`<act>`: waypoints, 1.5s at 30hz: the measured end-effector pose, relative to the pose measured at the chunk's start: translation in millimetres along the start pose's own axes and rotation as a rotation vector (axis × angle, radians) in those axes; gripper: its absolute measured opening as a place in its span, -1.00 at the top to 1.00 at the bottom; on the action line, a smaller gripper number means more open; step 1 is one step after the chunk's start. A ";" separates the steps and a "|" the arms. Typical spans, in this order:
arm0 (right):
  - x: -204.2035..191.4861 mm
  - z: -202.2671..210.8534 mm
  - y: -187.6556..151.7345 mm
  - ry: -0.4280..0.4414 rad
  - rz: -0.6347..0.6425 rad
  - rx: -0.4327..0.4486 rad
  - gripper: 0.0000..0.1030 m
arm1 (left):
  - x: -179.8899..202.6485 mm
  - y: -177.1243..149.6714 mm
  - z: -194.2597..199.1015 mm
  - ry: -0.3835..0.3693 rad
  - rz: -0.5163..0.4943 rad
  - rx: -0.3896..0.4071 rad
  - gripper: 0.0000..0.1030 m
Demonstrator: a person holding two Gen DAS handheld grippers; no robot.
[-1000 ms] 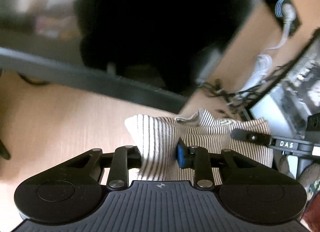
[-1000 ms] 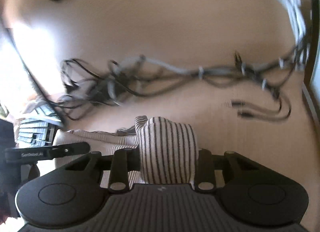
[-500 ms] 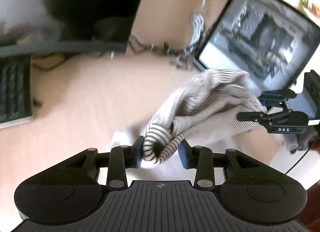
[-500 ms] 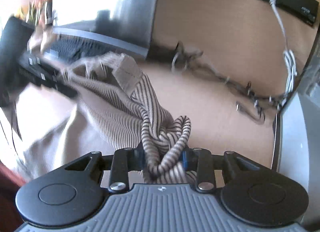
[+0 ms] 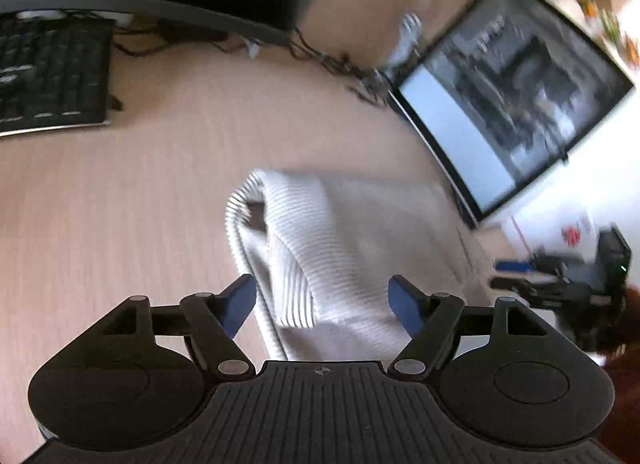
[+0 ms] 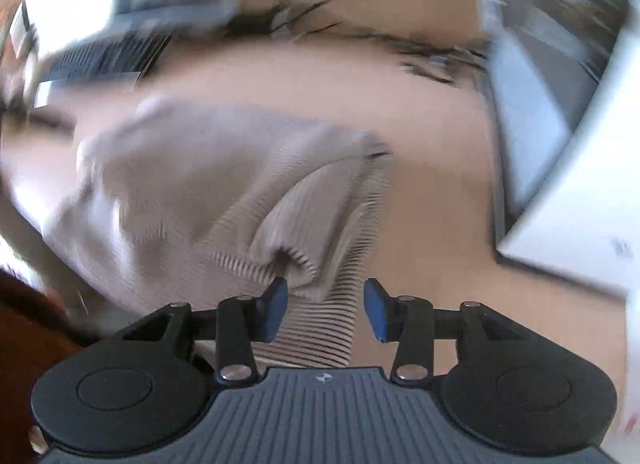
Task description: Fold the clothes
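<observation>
A beige striped garment (image 5: 340, 248) lies bunched on the wooden desk (image 5: 140, 191). My left gripper (image 5: 322, 300) is open, its blue pads on either side of the cloth's near edge without pinching it. In the right wrist view the same garment (image 6: 224, 191) lies spread to the left, with a striped fold running down between the jaws. My right gripper (image 6: 326, 308) is open around that fold. The other gripper (image 5: 560, 288) shows at the right edge of the left wrist view. Both views are motion-blurred.
A black keyboard (image 5: 48, 75) lies at the far left. A monitor (image 5: 516, 99) stands at the right, with tangled cables (image 5: 348, 67) behind the garment. The monitor edge (image 6: 532, 123) is close on the right in the right wrist view.
Both grippers held the garment lifted and stretched between them; now both have opened and let it go, and the cloth has dropped onto the desk.
</observation>
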State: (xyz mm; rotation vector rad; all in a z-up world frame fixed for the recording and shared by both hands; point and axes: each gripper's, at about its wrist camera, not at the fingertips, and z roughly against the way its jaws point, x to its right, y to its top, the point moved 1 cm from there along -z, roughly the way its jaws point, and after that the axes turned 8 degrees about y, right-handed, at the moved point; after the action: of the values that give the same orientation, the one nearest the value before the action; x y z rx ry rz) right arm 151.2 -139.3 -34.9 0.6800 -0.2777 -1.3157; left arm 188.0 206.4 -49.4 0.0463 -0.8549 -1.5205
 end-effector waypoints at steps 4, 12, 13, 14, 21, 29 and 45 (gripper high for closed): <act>29.8 6.4 13.4 0.091 -0.280 0.107 -0.20 | 4.5 3.1 -24.4 0.004 0.061 -0.013 -0.64; 19.5 -58.3 18.5 0.110 -0.288 0.002 -0.22 | 20.7 3.9 -77.5 0.116 0.051 -0.036 -0.65; 17.7 -63.0 21.1 0.114 -0.270 -0.002 -0.22 | 22.1 3.8 -79.8 0.115 0.062 -0.035 -0.53; 15.7 -66.9 25.9 0.116 -0.244 0.001 -0.07 | 23.6 3.7 -81.9 0.114 0.072 -0.035 -0.33; 15.1 -91.4 74.1 0.099 -0.078 0.032 0.57 | 29.2 39.2 -104.7 0.189 0.073 0.009 0.30; 51.4 -79.2 138.4 0.158 -0.059 0.165 0.66 | 62.6 76.9 -80.2 0.136 -0.014 0.133 0.55; 76.4 -108.4 94.3 0.082 -0.069 0.058 0.32 | 50.5 26.5 -95.7 0.322 0.036 0.054 0.29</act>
State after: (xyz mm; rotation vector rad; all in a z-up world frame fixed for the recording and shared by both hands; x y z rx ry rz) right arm 305.4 -170.3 -76.6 0.7962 -0.2279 -1.3459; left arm 250.4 119.6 -81.1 0.3059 -0.6341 -1.4076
